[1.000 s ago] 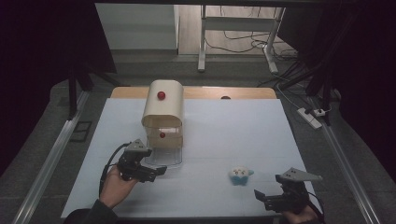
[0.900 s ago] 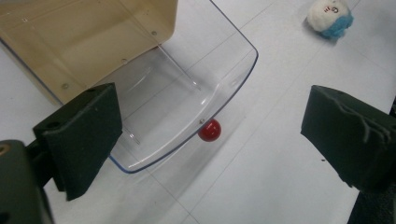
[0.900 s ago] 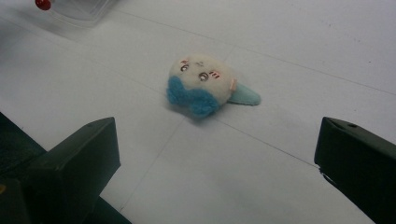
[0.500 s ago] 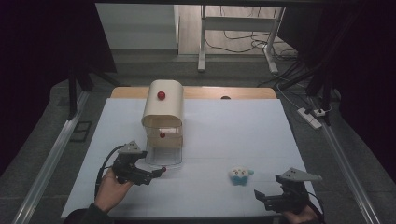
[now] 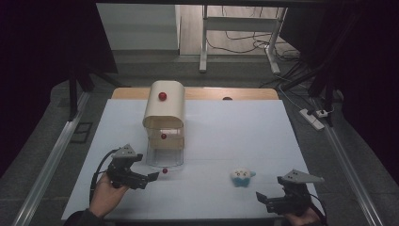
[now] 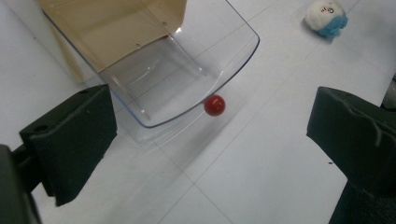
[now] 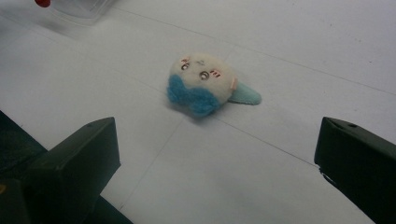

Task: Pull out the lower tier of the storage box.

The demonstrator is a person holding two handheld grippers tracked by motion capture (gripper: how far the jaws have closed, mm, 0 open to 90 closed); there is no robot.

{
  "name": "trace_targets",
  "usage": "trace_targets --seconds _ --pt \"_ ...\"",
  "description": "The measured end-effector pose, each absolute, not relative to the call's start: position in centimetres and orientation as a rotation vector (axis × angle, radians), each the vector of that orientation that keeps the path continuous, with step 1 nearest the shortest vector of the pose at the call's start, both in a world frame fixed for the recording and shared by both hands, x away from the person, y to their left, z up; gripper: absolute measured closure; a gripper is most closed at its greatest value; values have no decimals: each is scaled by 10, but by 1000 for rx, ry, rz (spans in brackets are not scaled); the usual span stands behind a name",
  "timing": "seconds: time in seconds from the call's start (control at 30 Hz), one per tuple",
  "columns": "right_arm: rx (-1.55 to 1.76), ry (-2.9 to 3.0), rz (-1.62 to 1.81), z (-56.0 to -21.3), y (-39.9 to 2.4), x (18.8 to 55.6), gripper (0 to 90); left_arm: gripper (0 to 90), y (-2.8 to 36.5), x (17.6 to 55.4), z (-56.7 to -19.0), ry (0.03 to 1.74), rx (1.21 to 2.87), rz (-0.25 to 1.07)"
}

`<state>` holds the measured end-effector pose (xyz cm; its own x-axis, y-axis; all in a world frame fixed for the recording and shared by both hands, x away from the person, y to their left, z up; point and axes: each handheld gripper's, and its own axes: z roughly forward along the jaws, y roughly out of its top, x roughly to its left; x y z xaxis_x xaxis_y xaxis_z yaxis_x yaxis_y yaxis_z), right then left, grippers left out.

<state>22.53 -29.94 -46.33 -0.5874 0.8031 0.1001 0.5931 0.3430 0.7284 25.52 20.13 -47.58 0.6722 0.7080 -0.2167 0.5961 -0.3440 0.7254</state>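
Left gripper: I hold it low over the tabletop with its jaws spread wide, aimed at the red knob, which sits just ahead, between the two jaws' lines of reach.
Red knob: it sticks out from the curved front of the clear drawer; I judge it is the pull handle, so I come at it head-on to pinch it.
Clear drawer: it stands drawn out of the wooden cabinet, straight ahead of my left gripper, and looks empty, ready to take something.
Right gripper: jaws spread apart and holding nothing, resting near my edge of the tabletop.
Plush toy: it lies on its side just ahead of my right gripper, centred between the jaws, apart from both; I judge it waits there to be picked up.
Cabinet knobs: two more red knobs sit farther off, beyond the drawer.
Writing: I can read no brand or label; the toy bears only a stitched face.
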Motion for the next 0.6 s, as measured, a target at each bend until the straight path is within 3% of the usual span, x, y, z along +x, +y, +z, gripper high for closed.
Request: trace_targets --seconds 0.6 --pt "1249 2342 1081 -463 -299 225 0 9 211 247 -477 1026 2041 175"
